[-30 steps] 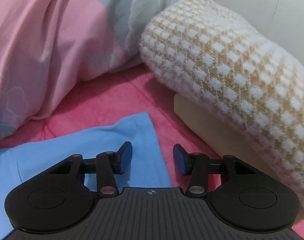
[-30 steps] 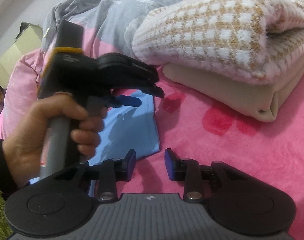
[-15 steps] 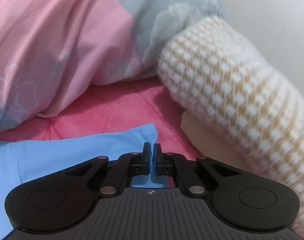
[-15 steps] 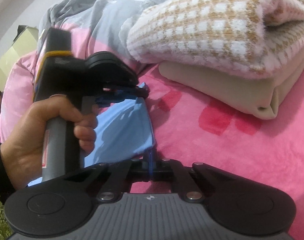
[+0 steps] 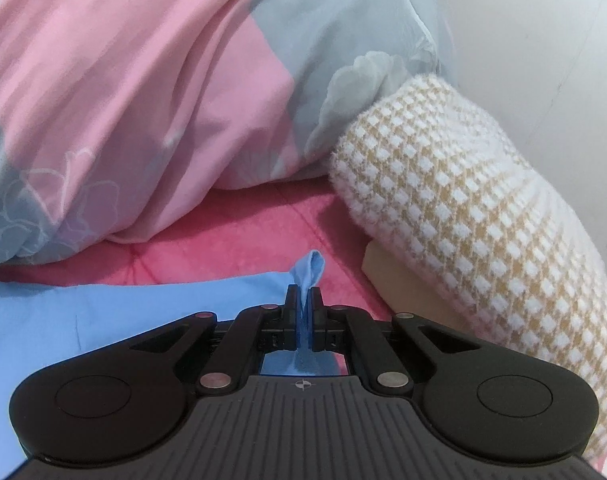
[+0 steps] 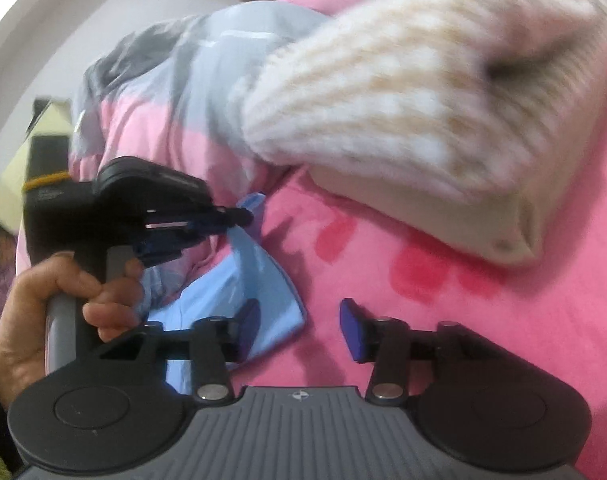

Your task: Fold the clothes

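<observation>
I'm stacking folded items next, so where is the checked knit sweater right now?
The checked knit sweater lies folded on a beige garment, on the pink bedspread, right of the blue cloth and beside the quilt.

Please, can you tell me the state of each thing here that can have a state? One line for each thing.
left gripper: shut on a corner of the blue cloth.
right gripper: open, holds nothing.
blue cloth: partly flat on the pink bedsheet, one corner lifted.
checked knit sweater: folded, lies on top of the beige garment.
beige garment: folded, under the sweater.
pink and grey quilt: bunched up, not folded.
</observation>
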`<state>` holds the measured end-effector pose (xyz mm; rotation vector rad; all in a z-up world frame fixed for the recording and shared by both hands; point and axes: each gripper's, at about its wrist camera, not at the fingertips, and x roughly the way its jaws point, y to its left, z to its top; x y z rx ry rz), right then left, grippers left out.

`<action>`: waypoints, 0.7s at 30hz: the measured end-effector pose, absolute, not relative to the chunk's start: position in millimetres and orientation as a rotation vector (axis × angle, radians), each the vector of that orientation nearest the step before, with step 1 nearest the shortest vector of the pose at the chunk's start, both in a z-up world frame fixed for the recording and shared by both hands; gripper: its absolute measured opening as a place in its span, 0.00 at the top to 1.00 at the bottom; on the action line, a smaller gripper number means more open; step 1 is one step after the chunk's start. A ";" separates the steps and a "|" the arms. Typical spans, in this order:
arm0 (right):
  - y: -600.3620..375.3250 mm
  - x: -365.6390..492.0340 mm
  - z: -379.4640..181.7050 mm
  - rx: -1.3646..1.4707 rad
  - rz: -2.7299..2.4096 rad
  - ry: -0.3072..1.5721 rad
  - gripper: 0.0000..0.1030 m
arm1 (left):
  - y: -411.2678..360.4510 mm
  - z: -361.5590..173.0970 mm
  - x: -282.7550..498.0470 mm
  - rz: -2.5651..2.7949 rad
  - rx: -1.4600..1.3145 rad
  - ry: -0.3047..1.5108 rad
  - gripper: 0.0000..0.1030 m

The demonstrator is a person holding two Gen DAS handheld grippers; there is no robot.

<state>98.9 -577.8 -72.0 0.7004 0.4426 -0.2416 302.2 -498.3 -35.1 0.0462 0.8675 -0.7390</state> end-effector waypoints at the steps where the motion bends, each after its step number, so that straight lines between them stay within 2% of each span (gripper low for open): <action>1: -574.4 105.6 -72.2 0.659 -0.241 0.466 0.53 | -496.8 -34.6 300.3 -0.741 0.050 0.867 0.99; 3: -570.0 119.7 -75.0 0.601 -0.241 0.514 0.53 | -495.4 -35.7 298.2 -0.743 0.054 0.866 0.99; 5: -569.6 126.9 -74.6 0.582 -0.233 0.525 0.59 | -493.9 -36.2 297.2 -0.735 0.059 0.860 0.99; 6: -569.4 129.1 -74.8 0.575 -0.233 0.533 0.78 | -492.2 -35.1 297.2 -0.730 0.058 0.856 0.99; 7: -569.6 129.6 -75.0 0.579 -0.228 0.533 0.94 | -488.5 -31.8 297.8 -0.726 0.052 0.850 0.99; 9: -570.5 128.9 -75.3 0.596 -0.216 0.525 0.97 | -481.2 -25.3 299.1 -0.716 0.041 0.839 0.99; 13: -566.3 119.0 -63.9 0.589 -0.193 0.450 0.97 | -456.4 -5.9 301.5 -0.699 0.001 0.814 0.99; 21: -503.3 103.4 -8.9 0.369 -0.072 0.337 0.97 | -370.7 34.4 300.9 -0.626 -0.045 0.775 0.99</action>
